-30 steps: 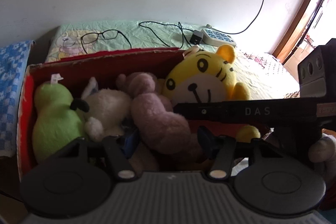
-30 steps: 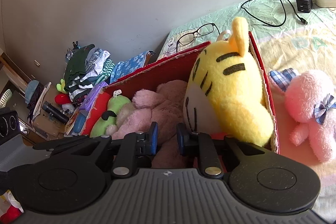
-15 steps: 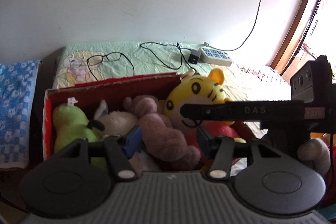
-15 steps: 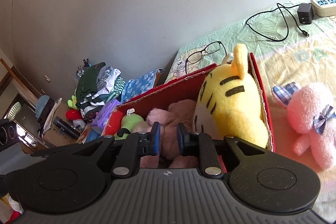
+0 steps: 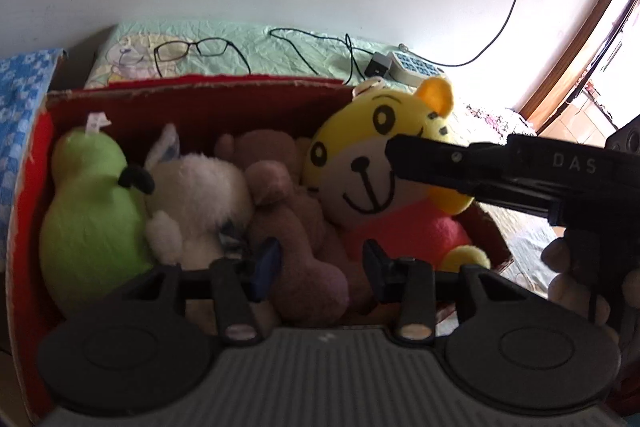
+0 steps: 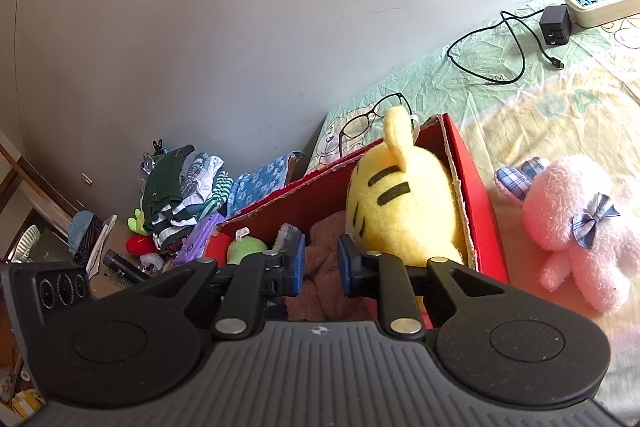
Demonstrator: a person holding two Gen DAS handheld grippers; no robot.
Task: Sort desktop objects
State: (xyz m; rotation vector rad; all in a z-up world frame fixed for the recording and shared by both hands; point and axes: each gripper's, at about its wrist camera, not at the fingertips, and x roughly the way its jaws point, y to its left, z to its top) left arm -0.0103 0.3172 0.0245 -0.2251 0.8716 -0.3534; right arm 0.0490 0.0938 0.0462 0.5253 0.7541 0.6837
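Observation:
A red cardboard box point(image 5: 224, 83) point(image 6: 476, 195) on the bed holds a green pear plush point(image 5: 88, 195), a white plush point(image 5: 200, 191), a brown plush point(image 5: 296, 227) and a yellow tiger plush point(image 5: 372, 167) point(image 6: 400, 203). My left gripper point(image 5: 320, 263) is open and empty above the brown plush. My right gripper point(image 6: 320, 263) hangs over the box with its jaws nearly together and nothing between them; its body shows in the left wrist view point(image 5: 500, 171). A pink rabbit plush point(image 6: 580, 227) lies on the bed right of the box.
Glasses point(image 5: 192, 51) point(image 6: 372, 115), a black charger with cable point(image 6: 554, 25) and a power strip point(image 6: 600, 1) lie on the green sheet behind the box. A pile of clothes point(image 6: 180, 195) and clutter sit left of the bed. A wall is behind.
Both grippers have risen and pulled back from the box. The right gripper's jaws have opened slightly. The toys stay in place.

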